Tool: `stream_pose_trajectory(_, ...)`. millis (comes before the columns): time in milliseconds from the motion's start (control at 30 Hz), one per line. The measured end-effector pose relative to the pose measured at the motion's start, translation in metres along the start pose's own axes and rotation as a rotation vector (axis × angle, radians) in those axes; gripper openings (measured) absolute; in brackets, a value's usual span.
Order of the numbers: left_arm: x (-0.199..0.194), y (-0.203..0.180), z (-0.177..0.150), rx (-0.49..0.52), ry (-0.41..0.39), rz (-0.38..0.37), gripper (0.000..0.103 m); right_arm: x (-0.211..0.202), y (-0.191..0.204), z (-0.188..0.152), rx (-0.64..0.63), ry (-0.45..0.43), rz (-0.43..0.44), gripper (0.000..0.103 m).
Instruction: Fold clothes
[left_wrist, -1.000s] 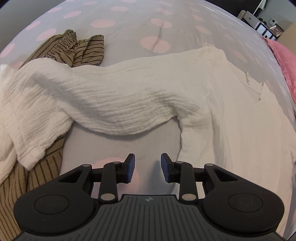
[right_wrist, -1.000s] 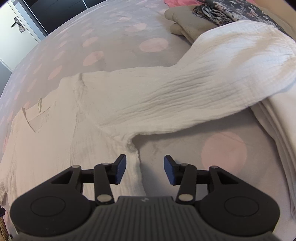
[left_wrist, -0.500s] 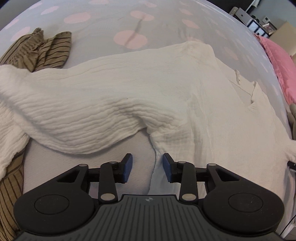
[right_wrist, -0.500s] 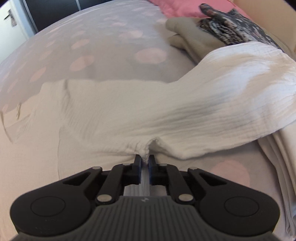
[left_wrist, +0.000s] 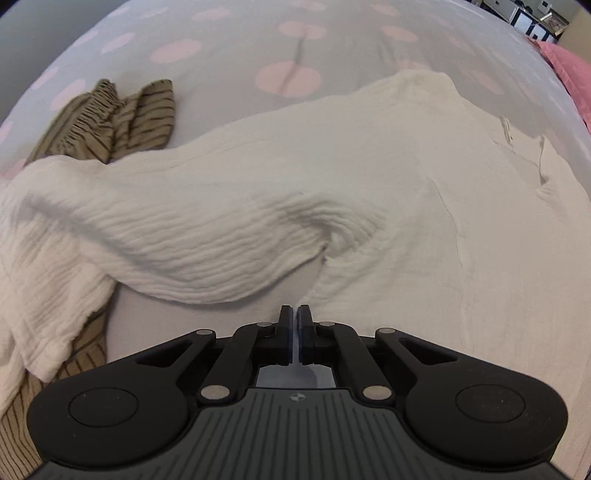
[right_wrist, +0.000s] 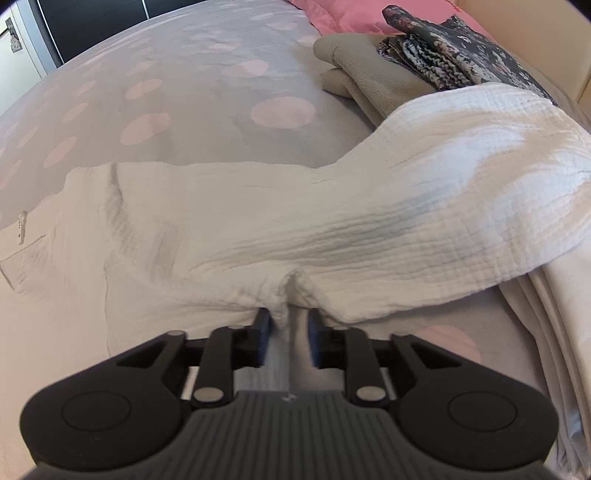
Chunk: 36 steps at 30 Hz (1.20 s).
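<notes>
A white crinkled long-sleeved shirt (left_wrist: 388, 177) lies flat on the bed, neck opening to the right. Its sleeve (left_wrist: 166, 229) trails off to the left. My left gripper (left_wrist: 294, 314) is shut on the shirt's side edge just below the armpit, with a thin strip of white cloth between its fingers. In the right wrist view the same shirt (right_wrist: 221, 221) spreads leftward and its other sleeve (right_wrist: 461, 177) runs up to the right. My right gripper (right_wrist: 287, 325) sits at that armpit, jaws parted, with a raised fold of cloth standing between them.
The bedspread (right_wrist: 184, 74) is grey with pink dots. A brown striped garment (left_wrist: 122, 114) lies at the left, partly under the sleeve. Folded beige clothes (right_wrist: 369, 70) and a dark floral garment (right_wrist: 443, 48) sit at the far right, and a pale layered cloth (right_wrist: 561, 314) beside them.
My left gripper moved up to the shirt's side edge and closed on it. My right gripper, shut at the armpit half a second ago, has parted its fingers.
</notes>
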<state>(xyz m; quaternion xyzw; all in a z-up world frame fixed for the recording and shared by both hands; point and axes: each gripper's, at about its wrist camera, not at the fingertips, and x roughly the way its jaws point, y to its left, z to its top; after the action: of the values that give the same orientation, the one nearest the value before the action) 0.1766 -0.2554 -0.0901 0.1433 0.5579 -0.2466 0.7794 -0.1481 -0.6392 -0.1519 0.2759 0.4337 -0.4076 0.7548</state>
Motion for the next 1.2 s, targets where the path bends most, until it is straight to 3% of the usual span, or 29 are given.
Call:
stream_pose_trajectory(133, -0.014, -0.003, -0.011, 0.037, -0.019, -0.047, 0.001, -0.014, -0.009, -0.008, -0.012, 0.008, 0.041, 0.038)
stream_pose_trajectory(267, -0.030, -0.004, -0.027, 0.108, -0.003, -0.098, 0.018, -0.028, -0.019, -0.025, -0.041, 0.061, 0.078, 0.040)
stream_pose_trajectory(533, -0.060, -0.009, -0.072, 0.226, 0.026, -0.093, 0.019, -0.051, -0.028, -0.078, -0.184, 0.222, 0.101, 0.043)
stream_pose_trajectory(733, -0.063, -0.018, -0.106, 0.267, 0.063, -0.096, 0.019, -0.072, -0.046, -0.129, -0.219, 0.340, 0.184, 0.045)
stream_pose_trajectory(1067, -0.086, -0.047, -0.129, 0.368, 0.042, -0.121, 0.019, -0.090, -0.064, -0.212, -0.293, 0.495, 0.193, 0.045)
stream_pose_trajectory(1133, -0.090, -0.052, -0.134, 0.388, 0.038, -0.126, 0.019, -0.092, -0.058, -0.217, -0.335, 0.491, 0.185, 0.041)
stream_pose_trajectory(1200, -0.095, -0.058, -0.138, 0.408, 0.034, -0.131, 0.019, -0.095, -0.053, -0.221, -0.378, 0.481, 0.175, 0.013)
